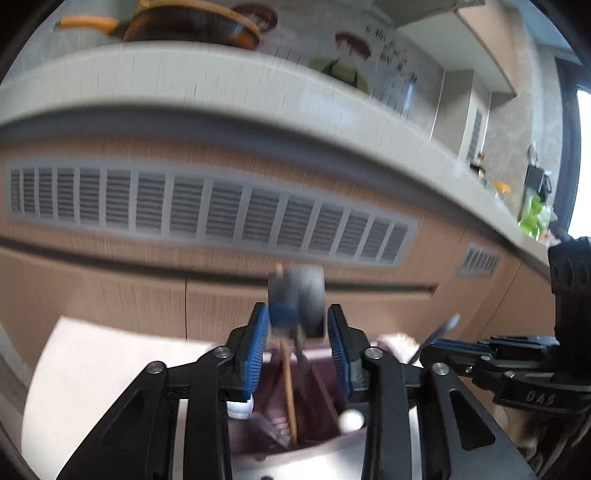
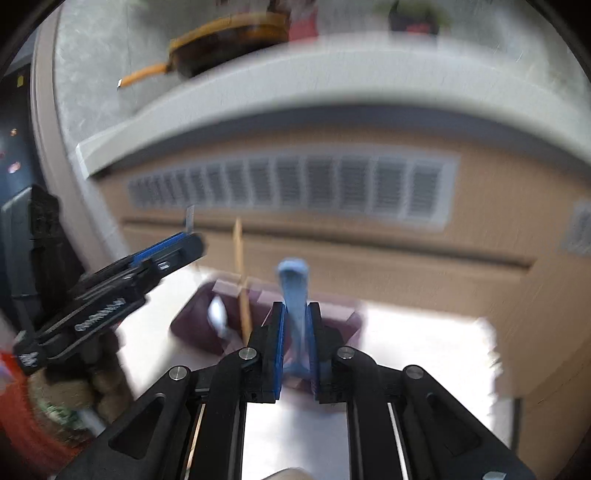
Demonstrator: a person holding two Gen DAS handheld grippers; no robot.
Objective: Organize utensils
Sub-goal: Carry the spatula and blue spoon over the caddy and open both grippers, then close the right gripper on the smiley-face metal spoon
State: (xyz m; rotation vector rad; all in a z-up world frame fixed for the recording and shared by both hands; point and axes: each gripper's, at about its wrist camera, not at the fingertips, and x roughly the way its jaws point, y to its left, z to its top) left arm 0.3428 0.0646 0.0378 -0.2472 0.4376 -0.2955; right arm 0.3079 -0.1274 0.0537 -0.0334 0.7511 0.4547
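A dark purple utensil holder point(image 1: 317, 402) stands on a white table, seen from above in the left wrist view and lower centre in the right wrist view point(image 2: 199, 328). It holds wooden chopsticks point(image 1: 290, 391) and a blurred grey-headed utensil point(image 1: 299, 295) with a blue band. My left gripper point(image 1: 297, 332) is open, its pads on either side of that utensil without touching it. My right gripper point(image 2: 295, 332) is shut on a light blue utensil handle point(image 2: 293, 291), just right of the holder. The right gripper also shows at the right in the left wrist view point(image 1: 436, 347).
A wooden cabinet front with a grey vent grille point(image 1: 207, 210) stands close behind the table. Above it runs a grey counter point(image 1: 184, 74) with an orange-handled pan point(image 1: 192, 26). An orange object point(image 2: 22, 417) sits at lower left in the right wrist view.
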